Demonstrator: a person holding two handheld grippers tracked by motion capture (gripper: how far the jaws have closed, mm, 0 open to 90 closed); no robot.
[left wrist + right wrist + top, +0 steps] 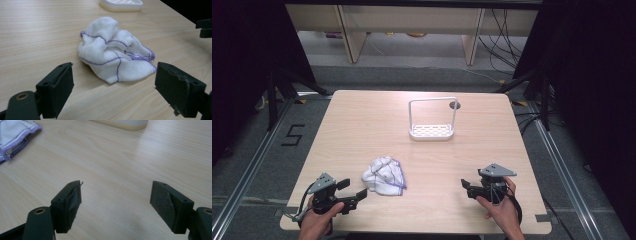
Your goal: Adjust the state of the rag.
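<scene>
Left gripper (349, 192): jaws spread wide, nothing between them, held low over the desk (362, 115) near its front left edge. In the left gripper view the crumpled white cloth (115, 50) with purple stitched lines lies straight ahead of the jaws, just beyond their tips, not touched. Right gripper (468, 187): jaws likewise spread and empty, low over bare wood near the front right; the cloth's hem shows at the upper left corner of the right gripper view, well apart from that gripper.

Step in hand, as judged: approach, before any grasp. The cloth sits in a loose heap at front centre-left of the desk, nearer the left gripper.

Next move, as judged: the left gripper needs to advance a little and lower so that the jaws straddle a raised fold or the purple hem, then close. The right gripper would have to cross towards the centre to take a second edge.

Surroundings: a white rack (432, 122) with a perforated base and a tall hoop frame stands upright behind the cloth, towards the back centre, well apart. A small dark hole (454, 105) lies just beside its right post. Nothing stands between either gripper and the cloth.
</scene>
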